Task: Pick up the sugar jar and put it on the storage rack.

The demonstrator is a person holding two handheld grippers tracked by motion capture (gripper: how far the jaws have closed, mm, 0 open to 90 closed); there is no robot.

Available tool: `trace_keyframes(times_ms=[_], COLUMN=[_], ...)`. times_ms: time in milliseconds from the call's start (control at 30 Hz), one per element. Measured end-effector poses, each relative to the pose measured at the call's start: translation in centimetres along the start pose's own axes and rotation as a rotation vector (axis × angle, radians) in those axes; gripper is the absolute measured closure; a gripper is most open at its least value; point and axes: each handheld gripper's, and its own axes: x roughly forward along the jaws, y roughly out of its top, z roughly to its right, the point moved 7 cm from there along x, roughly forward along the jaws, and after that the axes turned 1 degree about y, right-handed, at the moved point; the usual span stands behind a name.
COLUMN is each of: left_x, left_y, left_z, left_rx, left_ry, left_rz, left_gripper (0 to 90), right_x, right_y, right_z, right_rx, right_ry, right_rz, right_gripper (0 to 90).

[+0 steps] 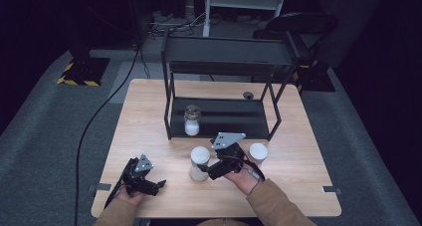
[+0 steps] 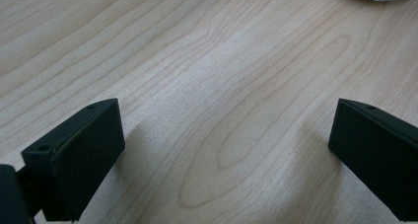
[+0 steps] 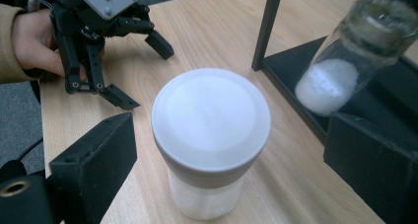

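1. Risk of tipping: tall white-lidded jar [image 3: 211, 140] standing upright on the bench [image 1: 149, 111], narrow for its height; a sideways knock from either arm of the right tongs [image 3: 222, 160] likely enough to topple it toward the shelf rack [image 1: 171, 111].
2. Risk of a bad grip: closing high on the smooth lid rather than on the body below could let the jar slip or twist loose.
3. Risk of collision: second jar with white powder [image 3: 345, 61] on the rack's lower shelf, near the far arm of the right tongs; a wide swing could strike it or the rack post.
4. Right tongs spread wide, clamped on nothing; jar between the two arms, apart from both pads, lid roughly centred in the right gripper view.
5. Left tongs [image 1: 149, 183] likewise apart and empty, resting low over bare bench, well to the left of the jar.
6. Another white-lidded jar [image 1: 258, 152] just beside the right hand, on its far side; worth minding when pulling back.
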Motion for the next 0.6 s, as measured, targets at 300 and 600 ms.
trace_keyframes(times_ms=[300,600], left_x=[0.0,0.0], left_y=[0.0,0.0], left_z=[0.0,0.0], left_rx=[0.0,0.0], left_ry=[0.0,-0.001], left_rz=[0.0,0.0], left_gripper=[0.1,0.1], right_x=[2.0,3.1], right_y=[-0.3,-0.8], right_z=[0.0,0.4], right_rx=[0.006,0.024], right_ry=[0.016,0.027], right_rz=[-0.035,-0.053], right_gripper=[6.9,12.1])
